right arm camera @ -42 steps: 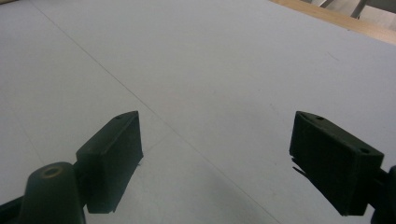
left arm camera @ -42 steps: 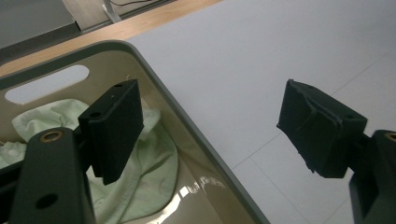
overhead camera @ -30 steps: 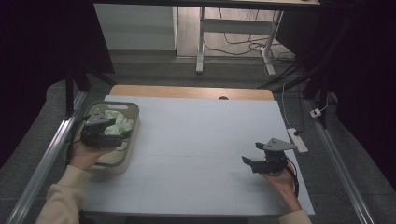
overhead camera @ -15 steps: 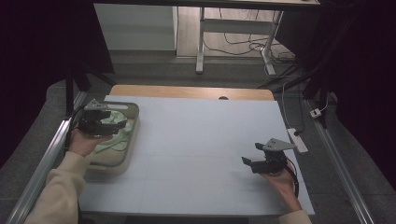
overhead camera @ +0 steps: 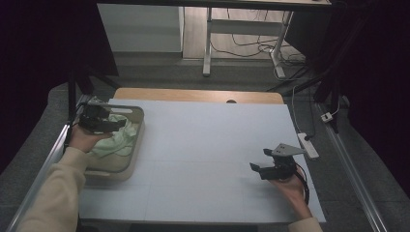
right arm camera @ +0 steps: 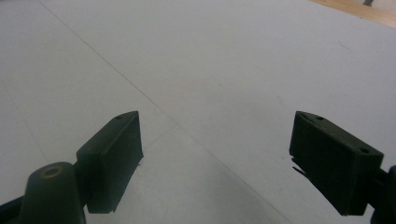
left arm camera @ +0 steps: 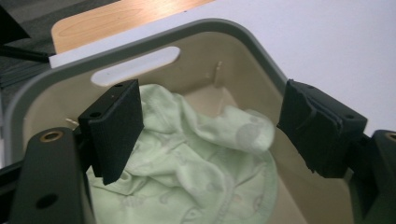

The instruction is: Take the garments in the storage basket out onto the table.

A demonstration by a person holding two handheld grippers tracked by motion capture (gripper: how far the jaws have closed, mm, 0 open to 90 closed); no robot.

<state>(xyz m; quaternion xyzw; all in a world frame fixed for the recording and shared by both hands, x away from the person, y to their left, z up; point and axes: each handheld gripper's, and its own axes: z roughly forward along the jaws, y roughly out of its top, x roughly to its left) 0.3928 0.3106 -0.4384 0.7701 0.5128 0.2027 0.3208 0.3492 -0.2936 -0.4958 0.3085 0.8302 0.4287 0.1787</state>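
Note:
A beige plastic basin (overhead camera: 137,145) (left arm camera: 261,51) with a grey rim stands at the table's left. A crumpled pale green cloth (overhead camera: 121,136) (left arm camera: 196,163) lies inside it. My left gripper (overhead camera: 116,124) (left arm camera: 210,123) hovers over the basin's far left part, jaws wide apart above the cloth, with nothing pinched between them. My right gripper (overhead camera: 259,160) (right arm camera: 217,161) rests low over the bare white table surface (right arm camera: 233,70) at the right front, open and empty.
The white table top (overhead camera: 208,145) ends in a wooden strip (overhead camera: 193,95) at the far edge. A white power strip (overhead camera: 308,145) lies at the right edge. Metal rails run along both sides of the table.
My left gripper has moved away from me and leftward over the basin, from its middle to its far left corner. The right gripper has stayed still.

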